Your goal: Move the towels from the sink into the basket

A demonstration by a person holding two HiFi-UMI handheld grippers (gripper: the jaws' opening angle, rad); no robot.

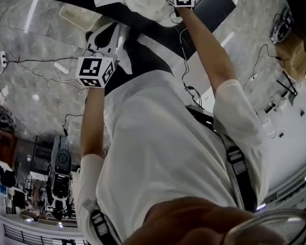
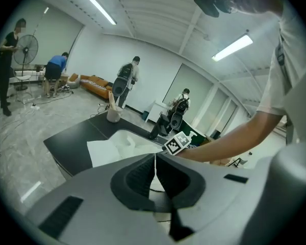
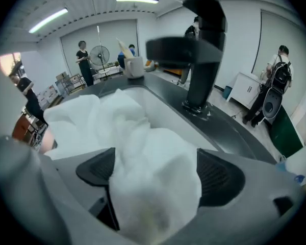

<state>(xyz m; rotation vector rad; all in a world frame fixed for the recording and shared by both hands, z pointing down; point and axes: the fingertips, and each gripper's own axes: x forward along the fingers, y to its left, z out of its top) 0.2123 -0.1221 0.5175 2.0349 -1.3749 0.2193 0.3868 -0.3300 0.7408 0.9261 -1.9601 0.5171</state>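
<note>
The right gripper (image 3: 158, 173) stands wide, unclamped, around a fold of the white towels (image 3: 117, 121) heaped in the sink (image 3: 168, 117); the left gripper (image 2: 154, 177) is clenched on nothing. Closing too shallow would likely pinch loose cloth that slips, and lifting could snag the faucet (image 3: 201, 50).

Floor (image 1: 41, 34): grey, marbled, with loose cables (image 1: 20, 61) at 10 o'clock in the head view. Walls (image 2: 158, 65): white. Left gripper view: ceiling strip lights (image 2: 103, 10) shone at 11 and 2 o'clock; orange sofa (image 2: 94, 80) and standing fan (image 2: 25, 49) stood at 10 o'clock.
</note>
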